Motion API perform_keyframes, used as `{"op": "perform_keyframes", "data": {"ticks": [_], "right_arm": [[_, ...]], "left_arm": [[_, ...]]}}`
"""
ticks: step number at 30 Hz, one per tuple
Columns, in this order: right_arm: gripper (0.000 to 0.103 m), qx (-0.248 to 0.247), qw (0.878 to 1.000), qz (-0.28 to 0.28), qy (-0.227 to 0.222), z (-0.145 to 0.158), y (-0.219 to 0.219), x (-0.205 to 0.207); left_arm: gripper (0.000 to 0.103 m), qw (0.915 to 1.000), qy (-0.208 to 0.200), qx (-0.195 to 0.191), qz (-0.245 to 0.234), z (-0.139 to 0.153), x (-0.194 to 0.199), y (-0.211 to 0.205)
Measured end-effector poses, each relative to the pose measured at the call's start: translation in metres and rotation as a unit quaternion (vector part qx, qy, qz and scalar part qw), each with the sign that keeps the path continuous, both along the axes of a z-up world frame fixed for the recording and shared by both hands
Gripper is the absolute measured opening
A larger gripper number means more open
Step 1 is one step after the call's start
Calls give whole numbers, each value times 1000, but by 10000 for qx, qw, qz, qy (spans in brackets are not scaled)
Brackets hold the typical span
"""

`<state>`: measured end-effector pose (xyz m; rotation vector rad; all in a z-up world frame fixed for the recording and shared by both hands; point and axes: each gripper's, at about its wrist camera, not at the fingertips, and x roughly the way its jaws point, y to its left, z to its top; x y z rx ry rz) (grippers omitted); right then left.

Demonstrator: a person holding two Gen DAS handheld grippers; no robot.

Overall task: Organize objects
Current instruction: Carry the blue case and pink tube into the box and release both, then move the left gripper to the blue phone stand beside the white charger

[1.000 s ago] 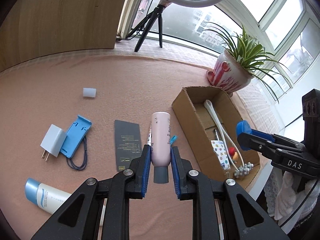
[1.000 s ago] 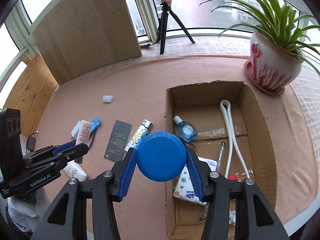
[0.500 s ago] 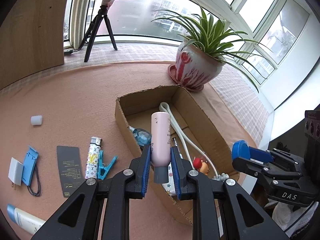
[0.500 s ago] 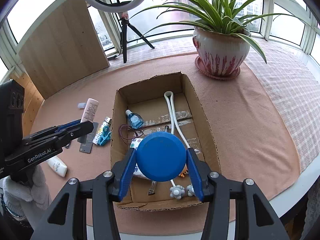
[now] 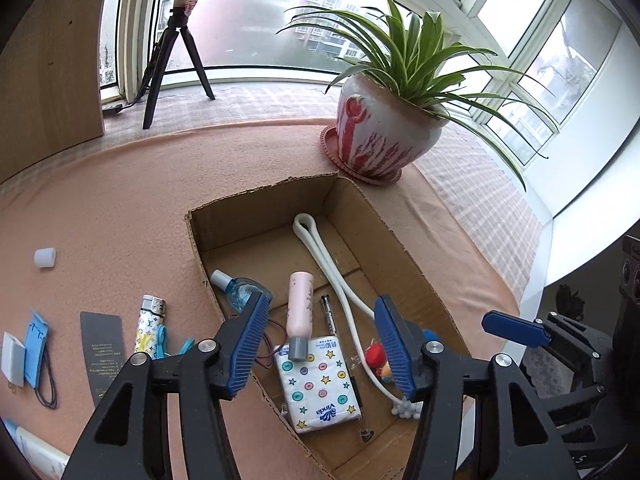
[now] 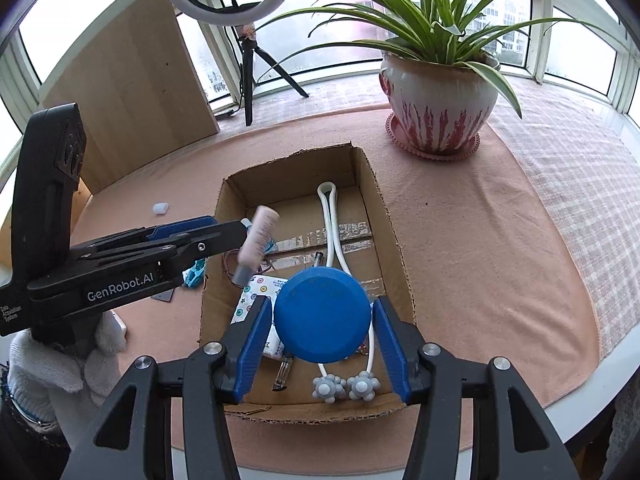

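Left wrist view shows my left gripper (image 5: 320, 340) over the box (image 5: 404, 248). Its jaws are opening, and the blue pads stand wide apart. The pink bottle (image 5: 301, 312) is between them, but the pads do not touch it. The bottle's grey cap points at me, and it sits over the tissue pack (image 5: 320, 384). Whether the bottle lies on the pack or is in the air, I cannot tell from here.

From the right wrist view, the pink bottle (image 6: 256, 244) looks blurred and tilted just past the tip of my left gripper (image 6: 236, 232), above the left side of the box (image 6: 392, 240).

My right gripper (image 6: 322, 336) is over the near end of the box. Its jaws are opening too. The blue lid (image 6: 322, 316) is between the pads. I see a small gap on each side of it, so the pads are not pressing it.

Inside the box lie a white cord (image 5: 320, 248), a blue spray bottle (image 5: 236, 292), a pen (image 5: 330, 312) and a small red toy (image 5: 376, 356).

On the bench (image 5: 120, 200), left of the box, I see a lighter (image 5: 150, 324), a teal clip (image 5: 162, 340), a dark card (image 5: 102, 348), a white cap (image 5: 45, 258) and a charger (image 5: 14, 360). A plant pot (image 5: 380, 132) stands behind the box.
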<state>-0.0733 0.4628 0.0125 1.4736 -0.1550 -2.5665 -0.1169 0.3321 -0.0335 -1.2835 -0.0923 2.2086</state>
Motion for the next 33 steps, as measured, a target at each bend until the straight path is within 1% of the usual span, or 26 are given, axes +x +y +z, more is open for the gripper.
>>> {"op": "perform_keyframes", "data": {"ticks": [1,3,7,13,22,33], "right_arm": [[66,1,10000,9,7,0,0,-1],[66,-92,9999,-39,3,0,3,-2],[66,-455,9989,-62,-134,-3,8,-5],[66,-503,9986,-35,-146,-1,1,-3],[66,-765,9967,141,-224,0,-27,-1],[66,-846,9952,359,-343,-3,-74,-3]], "left_arm": [[59,10000,0,-5,25,0,0,-1],[59,10000,-26,-10,84,-1,0,-6],[58,9998,-48,-20,198,-3,1,-18],[58,9994,-89,-50,317,-4,4,-43],[58,9968,-255,-143,740,-12,8,-104],[58,9907,-405,-202,1281,-19,4,-191]]}}
